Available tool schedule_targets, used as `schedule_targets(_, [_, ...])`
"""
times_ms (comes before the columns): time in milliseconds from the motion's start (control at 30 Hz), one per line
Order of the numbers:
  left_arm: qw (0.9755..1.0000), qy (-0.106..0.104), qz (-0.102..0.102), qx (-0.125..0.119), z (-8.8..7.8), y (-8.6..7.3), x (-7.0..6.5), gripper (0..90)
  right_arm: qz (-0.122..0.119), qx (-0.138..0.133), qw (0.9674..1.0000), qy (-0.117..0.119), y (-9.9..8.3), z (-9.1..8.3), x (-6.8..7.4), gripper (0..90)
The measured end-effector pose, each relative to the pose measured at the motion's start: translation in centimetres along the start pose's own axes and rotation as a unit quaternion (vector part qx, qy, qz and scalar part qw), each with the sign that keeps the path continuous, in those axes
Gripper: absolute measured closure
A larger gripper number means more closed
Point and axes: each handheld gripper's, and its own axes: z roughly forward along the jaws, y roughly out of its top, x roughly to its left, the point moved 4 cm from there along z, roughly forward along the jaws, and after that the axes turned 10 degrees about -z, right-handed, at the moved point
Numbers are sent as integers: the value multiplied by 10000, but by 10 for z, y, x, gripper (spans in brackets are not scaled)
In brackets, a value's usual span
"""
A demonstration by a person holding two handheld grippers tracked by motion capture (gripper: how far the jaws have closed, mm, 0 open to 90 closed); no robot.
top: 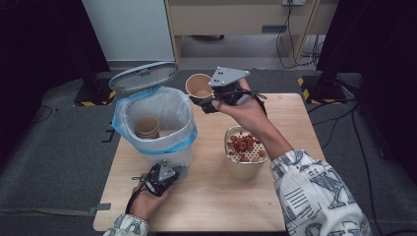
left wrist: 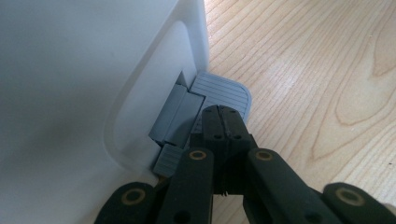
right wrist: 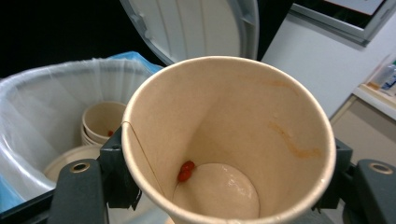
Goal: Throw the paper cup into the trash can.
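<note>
A white pedal bin (top: 162,152) with a blue-edged liner stands at the table's left, its grey lid (top: 142,76) raised. Stacked paper cups (top: 147,126) lie inside it. My left gripper (left wrist: 224,114) is shut with nothing between its jaws, and its tips rest on the bin's grey pedal (left wrist: 224,88). My right gripper (top: 204,102) is shut on a paper cup (top: 199,86), held tilted in the air beside the bin's far right rim. Two small red bits (right wrist: 186,171) stick near the bottom of that cup (right wrist: 261,116).
A cream strainer bowl (top: 241,167) with red scraps stands right of the bin, under my right forearm. Bare wooden table (top: 211,201) lies in front of it. Dark stands and cables sit on the floor beyond the table.
</note>
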Motion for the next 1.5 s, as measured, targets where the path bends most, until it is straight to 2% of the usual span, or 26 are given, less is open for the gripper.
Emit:
schedule_targets(500, [10000,-10,-1,6,0,0,0,899,365,-113,9989,278,9,24,10,285])
schedule_targets(1000, [10000,-14,-3,7,0,0,0,899,479,-142,9978,436,14,41,22,282])
schedule_targets(1500, [10000,-22,1,13,0,0,0,899,477,-127,9972,566,15,55,35,279])
